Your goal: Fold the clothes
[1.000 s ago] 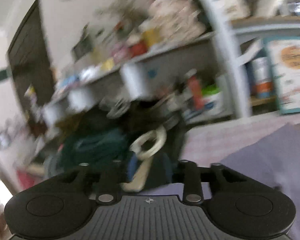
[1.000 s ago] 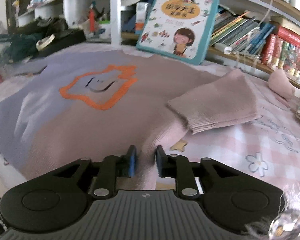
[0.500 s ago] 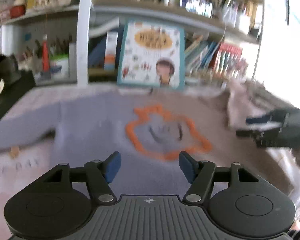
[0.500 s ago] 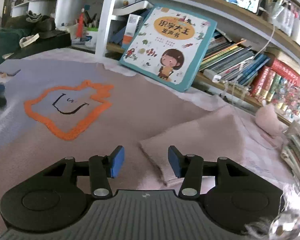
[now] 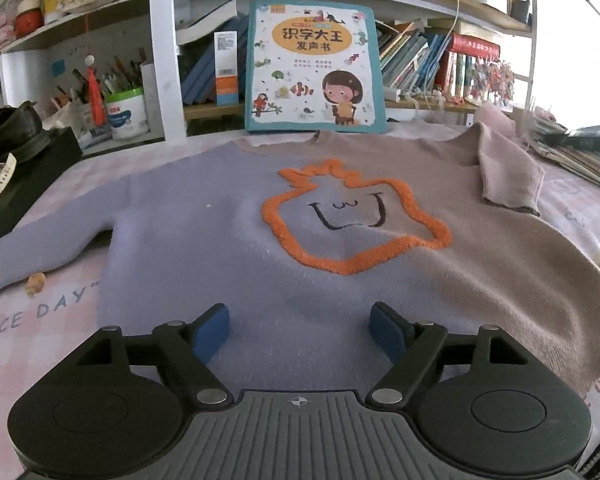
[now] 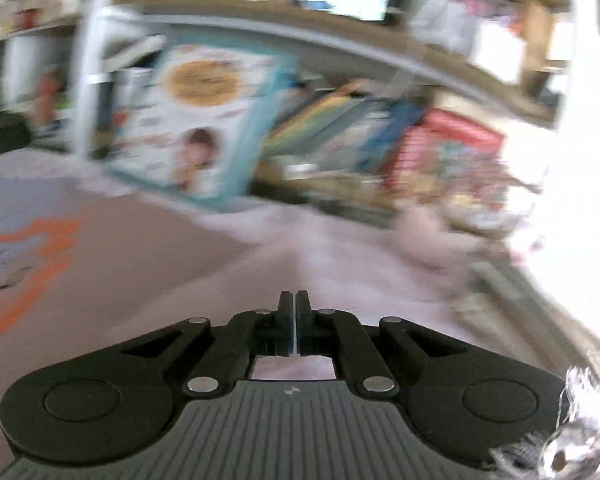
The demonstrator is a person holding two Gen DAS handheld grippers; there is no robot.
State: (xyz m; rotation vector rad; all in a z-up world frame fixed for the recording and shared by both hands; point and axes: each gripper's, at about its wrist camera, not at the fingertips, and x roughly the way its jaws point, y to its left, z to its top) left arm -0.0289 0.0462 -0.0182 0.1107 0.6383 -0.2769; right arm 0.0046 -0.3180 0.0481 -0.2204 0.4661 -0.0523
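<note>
Now | left gripper [image 5: 300, 330] level, low over sweater [image 5: 228, 248] hem, jaws spread wide, empty | right gripper [image 6: 295, 308] pointing toward 12 o'clock, jaws pressed together, nothing visible between, view blurred | sweater flat on bedsheet [image 5: 40, 320], picture book [image 5: 315, 68] at 12 o'clock, folded sleeve [image 5: 508, 172] at 2 o'clock

The left gripper [image 5: 300, 330] is wide open. Its two blue fingertips [image 5: 211, 332] sit far apart, one near 8 o'clock and one near 4 o'clock in the left wrist view. The black finger arms spread out like a V from the grey ribbed body at 6 o'clock. It points straight ahead toward 12 o'clock and holds nothing. The right gripper [image 6: 295, 312] is closed tight. Its two fingers [image 6: 286, 314] press flat together in the middle of the right wrist view, pointing up to 12 o'clock. Whether anything is pinched between them cannot be told, because that view is blurry.
</note>
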